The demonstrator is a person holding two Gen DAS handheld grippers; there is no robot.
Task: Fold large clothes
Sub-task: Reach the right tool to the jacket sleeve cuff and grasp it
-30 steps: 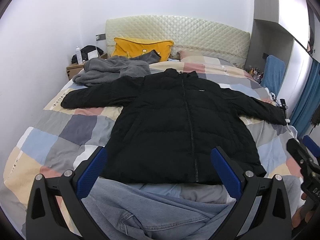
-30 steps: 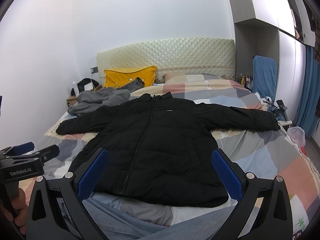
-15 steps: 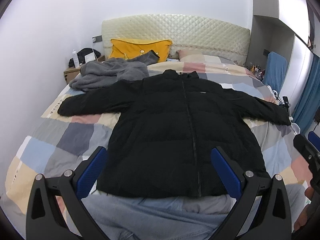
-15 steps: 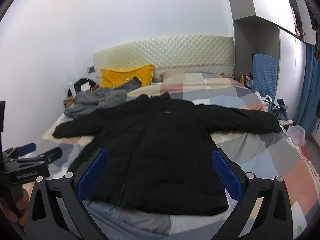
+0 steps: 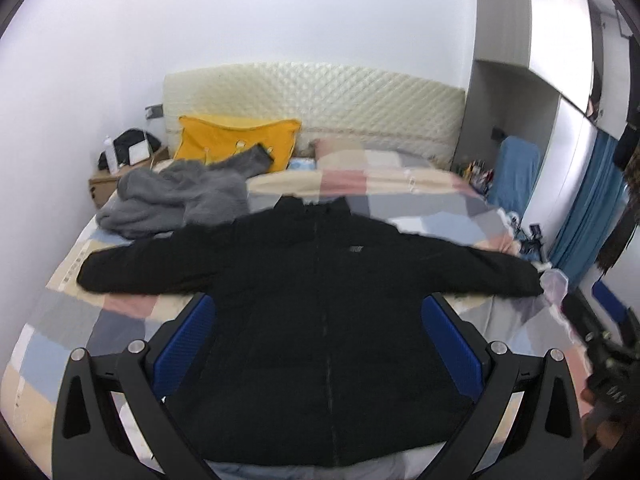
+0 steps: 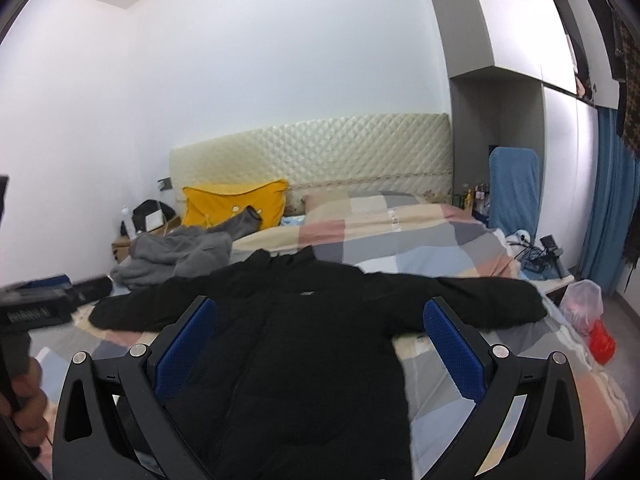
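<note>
White walls (image 6: 240,92) close in a bedroom where a bed under a patchwork quilt (image 6: 420,240) in pink, cream, grey and blue backs onto a cream quilted headboard (image 6: 320,152), with a yellow pillow (image 6: 236,204) leaning against it. A cluttered wooden nightstand (image 5: 108,184) stands in the corner beside the bed's head, near a heap of grey fleece (image 5: 176,200). On the opposite side rise grey and white wardrobe cabinets (image 6: 516,32) and a blue curtain (image 6: 612,200), with a blue-covered chair (image 6: 514,188) before them.
</note>
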